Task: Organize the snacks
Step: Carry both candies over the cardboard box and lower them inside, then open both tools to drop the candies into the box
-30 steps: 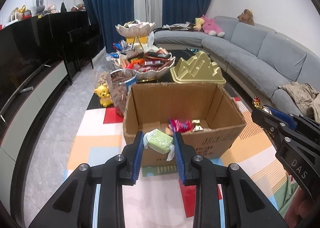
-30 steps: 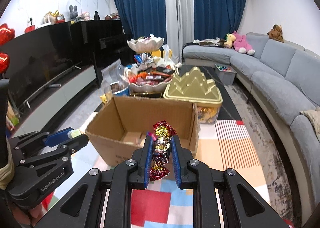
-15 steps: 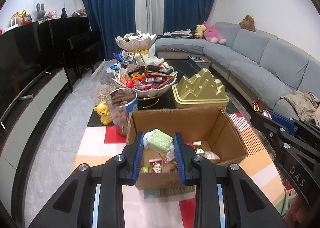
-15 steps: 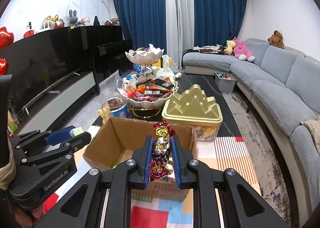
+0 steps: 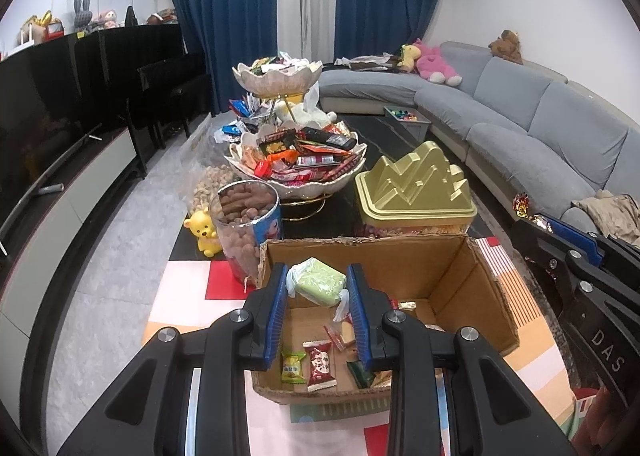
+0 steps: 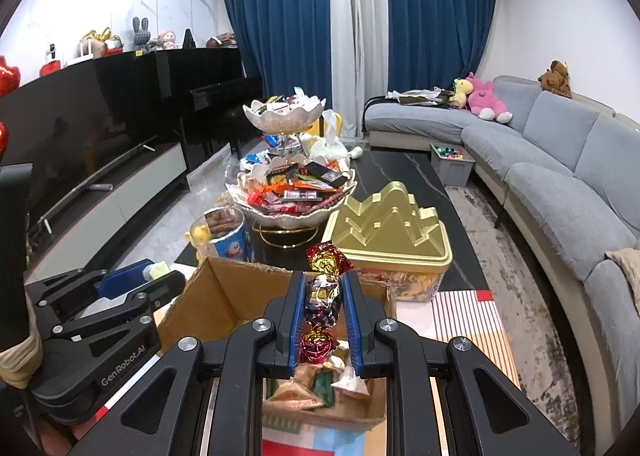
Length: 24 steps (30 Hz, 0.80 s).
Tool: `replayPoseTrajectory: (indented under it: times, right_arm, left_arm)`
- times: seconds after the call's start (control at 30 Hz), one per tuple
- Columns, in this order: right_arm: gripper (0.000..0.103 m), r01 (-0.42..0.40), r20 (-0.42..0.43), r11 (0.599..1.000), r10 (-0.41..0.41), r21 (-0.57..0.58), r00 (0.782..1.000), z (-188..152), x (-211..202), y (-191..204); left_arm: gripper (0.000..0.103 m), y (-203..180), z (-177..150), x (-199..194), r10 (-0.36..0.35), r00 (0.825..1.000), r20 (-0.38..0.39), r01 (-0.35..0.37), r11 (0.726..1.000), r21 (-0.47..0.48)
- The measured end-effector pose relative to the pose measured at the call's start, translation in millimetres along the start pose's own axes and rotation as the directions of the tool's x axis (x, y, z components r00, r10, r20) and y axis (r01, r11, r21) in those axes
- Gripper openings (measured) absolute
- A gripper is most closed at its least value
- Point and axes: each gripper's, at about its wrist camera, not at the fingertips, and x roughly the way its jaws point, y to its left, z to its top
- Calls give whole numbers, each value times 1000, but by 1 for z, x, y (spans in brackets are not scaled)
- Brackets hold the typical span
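My left gripper [image 5: 317, 283] is shut on a green wrapped snack [image 5: 319, 282], held over the near end of an open cardboard box [image 5: 472, 276] with several small snack packets on its floor. My right gripper [image 6: 323, 288] is shut on a foil-wrapped candy [image 6: 325, 286] in red, gold and purple, also above the box [image 6: 224, 292]. Each gripper shows at the side of the other's view: the right gripper [image 5: 536, 217] at the right edge, the left gripper [image 6: 154, 271] at lower left. Beyond the box stands a two-tier snack bowl stand [image 5: 296, 171] piled with packets.
A gold mountain-shaped tin [image 5: 416, 191] sits behind the box on the right, a jar of brown nuts [image 5: 250, 223] and a yellow bear figure [image 5: 204, 234] on the left. A grey sofa [image 5: 540, 127] curves along the right; a TV bench [image 5: 80, 175] runs along the left.
Both grippers have moved forward and slightly up, over the box, still holding their snacks. The box now lies lower and nearer in both views, and its floor shows.
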Motion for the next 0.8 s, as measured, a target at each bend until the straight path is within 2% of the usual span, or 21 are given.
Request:
replayPoseTrajectory:
  times: [0.57, 0.67, 0.8]
  right_arm:
    - [20, -5, -109, 1000, 2, -19, 994, -17, 55, 5]
    - [20, -10, -130, 1000, 7, -20, 992, -20, 60, 6]
    - [22, -14, -146, 1000, 10, -22, 989, -24, 64, 7]
  left_arm:
    - [31, 14, -12, 47, 3, 996, -84, -5, 1000, -22]
    - [33, 15, -15, 51, 6, 996, -94, -9, 1000, -27]
    - [43, 17, -18, 51, 8, 996, -94, -12, 999, -35]
